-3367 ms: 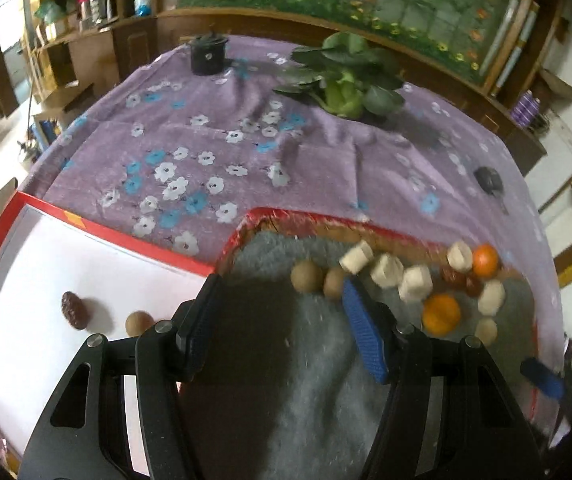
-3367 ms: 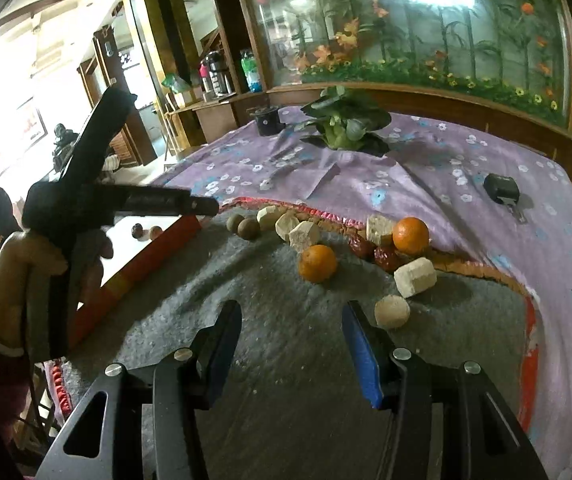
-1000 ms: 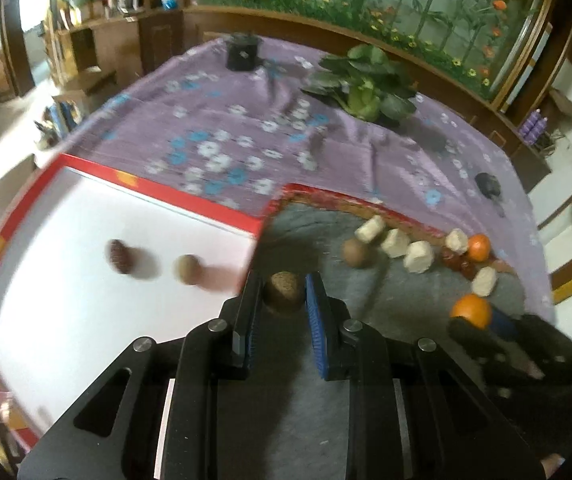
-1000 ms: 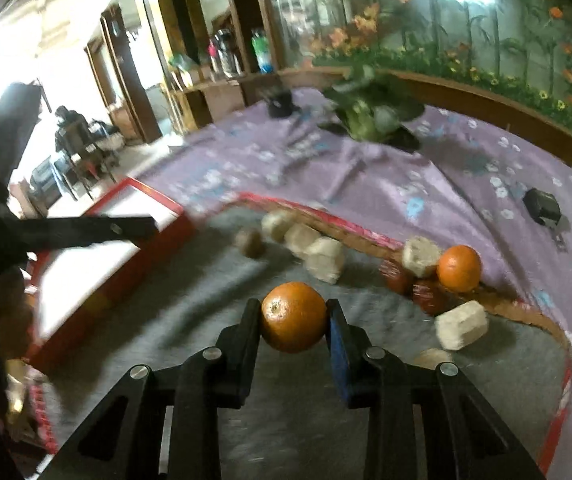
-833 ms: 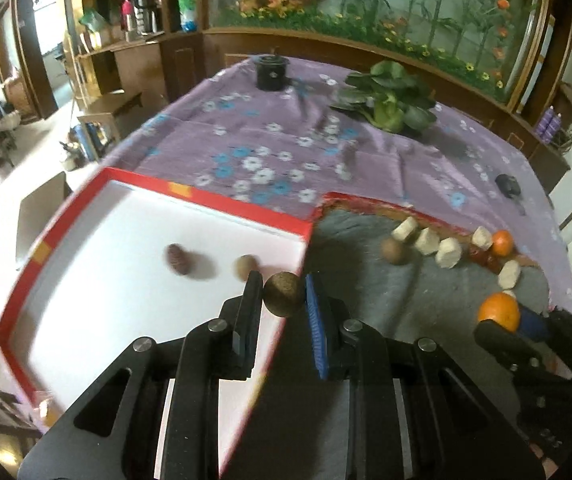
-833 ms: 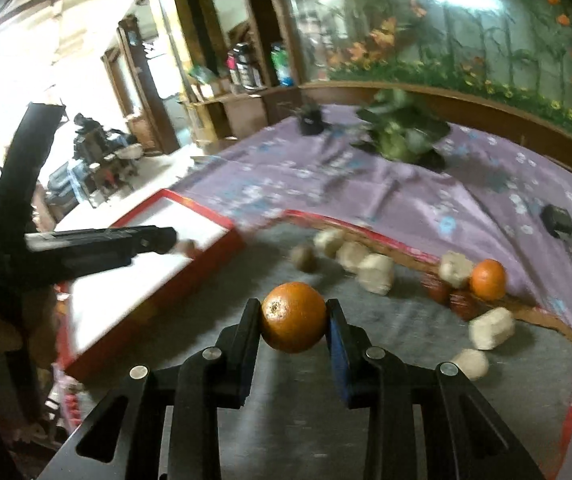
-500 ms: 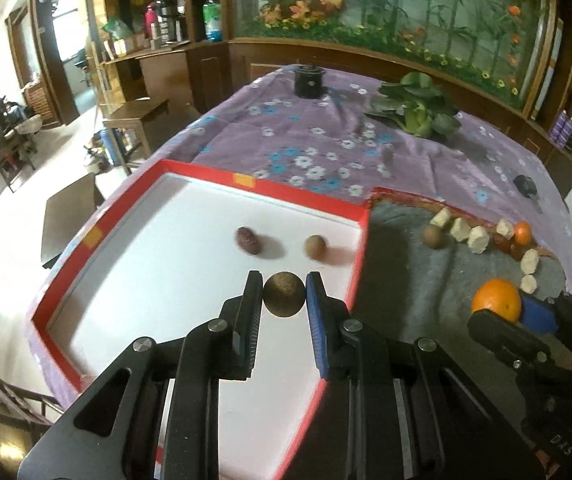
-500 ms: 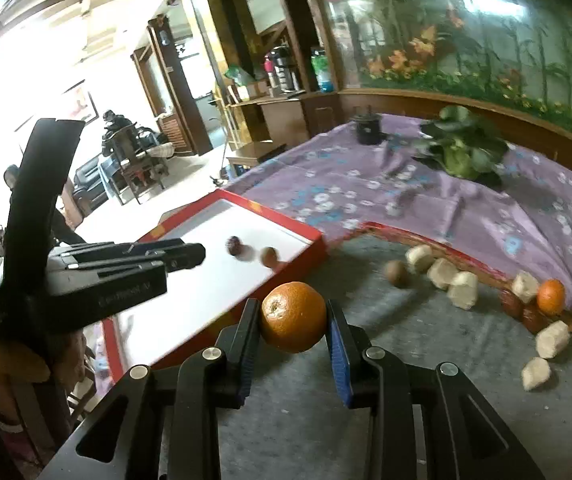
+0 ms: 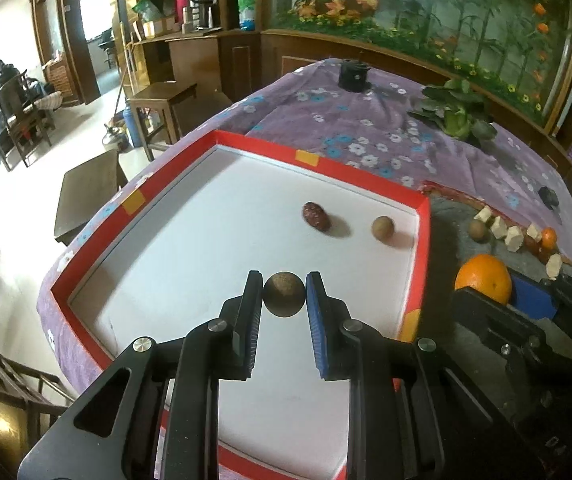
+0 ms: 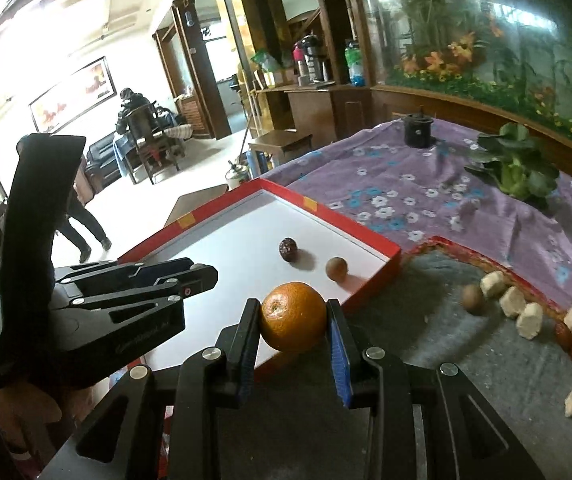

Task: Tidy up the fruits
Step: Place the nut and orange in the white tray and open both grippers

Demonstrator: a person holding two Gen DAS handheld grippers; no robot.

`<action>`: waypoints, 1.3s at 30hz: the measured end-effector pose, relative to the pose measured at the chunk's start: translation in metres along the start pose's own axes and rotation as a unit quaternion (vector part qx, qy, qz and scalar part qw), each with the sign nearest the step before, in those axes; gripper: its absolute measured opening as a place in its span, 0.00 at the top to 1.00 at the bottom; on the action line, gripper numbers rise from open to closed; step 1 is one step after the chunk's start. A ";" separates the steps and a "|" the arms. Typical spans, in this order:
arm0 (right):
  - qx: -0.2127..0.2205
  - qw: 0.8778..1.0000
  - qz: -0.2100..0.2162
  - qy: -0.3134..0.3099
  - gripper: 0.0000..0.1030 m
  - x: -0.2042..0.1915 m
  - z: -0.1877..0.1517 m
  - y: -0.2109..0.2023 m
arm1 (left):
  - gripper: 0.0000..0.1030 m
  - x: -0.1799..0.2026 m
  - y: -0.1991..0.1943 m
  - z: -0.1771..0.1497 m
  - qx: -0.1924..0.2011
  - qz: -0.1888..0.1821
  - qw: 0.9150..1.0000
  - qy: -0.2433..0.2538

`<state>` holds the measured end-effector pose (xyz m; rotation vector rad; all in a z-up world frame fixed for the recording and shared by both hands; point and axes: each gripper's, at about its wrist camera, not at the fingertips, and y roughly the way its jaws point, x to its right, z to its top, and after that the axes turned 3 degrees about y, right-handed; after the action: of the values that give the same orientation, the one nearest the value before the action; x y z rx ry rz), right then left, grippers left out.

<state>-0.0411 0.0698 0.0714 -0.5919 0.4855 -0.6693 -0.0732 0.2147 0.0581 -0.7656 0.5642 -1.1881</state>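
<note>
Left wrist view: the left gripper (image 9: 284, 294) clamps a brown longan (image 9: 284, 294) above the white floor of the red-rimmed tray (image 9: 422, 258), where a red date (image 9: 316, 216) and a second longan (image 9: 382, 228) lie. Right wrist view: the right gripper (image 10: 293, 318) pinches an orange (image 10: 293, 317) over the tray's near edge, with the remaining fruit pieces (image 10: 530, 320) well apart on the grey mat (image 10: 466, 360).

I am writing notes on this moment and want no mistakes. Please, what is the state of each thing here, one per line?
Left gripper: jaws shut on brown round fruit, above the tray.
Right gripper: jaws shut on orange.
Red tray: holds red date and tan round fruit, lying apart.
Grey mat: still has several fruits and pale pieces on it.
</note>
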 end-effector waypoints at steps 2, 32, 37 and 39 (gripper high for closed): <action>-0.004 1.000 -0.002 -0.004 0.70 -0.002 0.003 0.006 | 0.79 -0.005 0.004 0.000 -0.004 0.001 1.000 -0.005; -0.083 0.996 0.010 -0.036 0.59 0.000 0.012 0.093 | 0.50 -0.028 0.047 0.004 -0.034 0.011 0.999 -0.035; -0.059 0.998 0.021 -0.011 0.58 0.010 0.011 0.065 | 0.49 -0.023 0.034 0.005 -0.016 0.018 0.999 -0.029; -0.042 0.999 0.019 -0.010 0.58 0.012 0.010 0.051 | 0.49 -0.017 0.027 0.006 -0.008 0.020 1.000 -0.022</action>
<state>-0.0053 0.0972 0.0433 -0.6673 0.5066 -0.6080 -0.0576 0.2371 0.0408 -0.7893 0.5515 -1.1291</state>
